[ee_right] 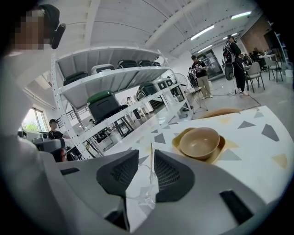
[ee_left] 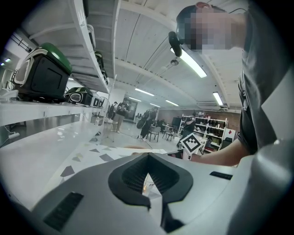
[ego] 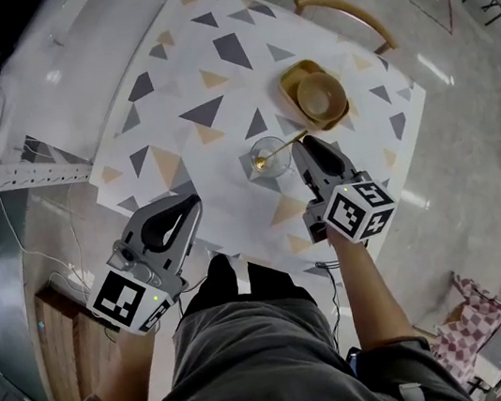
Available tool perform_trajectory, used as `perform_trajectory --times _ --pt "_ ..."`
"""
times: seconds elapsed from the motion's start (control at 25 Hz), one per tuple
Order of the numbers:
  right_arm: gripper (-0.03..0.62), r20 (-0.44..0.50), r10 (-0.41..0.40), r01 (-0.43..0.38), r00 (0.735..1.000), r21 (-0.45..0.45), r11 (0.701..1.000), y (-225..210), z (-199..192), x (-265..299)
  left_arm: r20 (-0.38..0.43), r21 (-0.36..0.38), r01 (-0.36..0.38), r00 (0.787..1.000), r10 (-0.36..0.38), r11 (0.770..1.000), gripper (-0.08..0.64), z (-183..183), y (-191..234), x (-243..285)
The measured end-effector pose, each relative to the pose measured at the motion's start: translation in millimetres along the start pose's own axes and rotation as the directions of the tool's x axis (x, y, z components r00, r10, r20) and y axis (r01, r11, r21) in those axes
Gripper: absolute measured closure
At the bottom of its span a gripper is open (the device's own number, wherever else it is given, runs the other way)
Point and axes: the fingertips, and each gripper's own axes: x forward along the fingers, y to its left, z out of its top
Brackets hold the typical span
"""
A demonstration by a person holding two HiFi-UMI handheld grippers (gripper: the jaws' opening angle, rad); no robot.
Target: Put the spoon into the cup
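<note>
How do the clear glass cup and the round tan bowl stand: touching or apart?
Apart. The head view shows patterned tabletop between the clear glass cup and the round tan bowl.

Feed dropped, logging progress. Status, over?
Left gripper shut, empty. Right gripper open, jaws either side of the spoon handle. Spoon leaning in cup; task looks done. Bowl well clear.

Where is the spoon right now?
Head view, centre-right of the table: the spoon stands in the clear cup. Its handle leans right toward the open right gripper, and the tan bowl sits just beyond.
</note>
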Motion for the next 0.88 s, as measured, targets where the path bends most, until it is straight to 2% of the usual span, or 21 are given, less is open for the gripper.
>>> perform_trajectory --times 0.6,0.88 --pt "0.49 0.109 -0.095 0.099 0.989 -0.035 0.994 23 19 -64 0.055 0.067 0.097 0.993 -0.101 0.993 0.545 31 -17 -18" --pt "0.506 0.156 -0.09 0.099 0.984 -0.051 0.994 49 27 -93 0.078 0.098 0.137 0.986 -0.144 0.986 0.545 43 -29 -29"
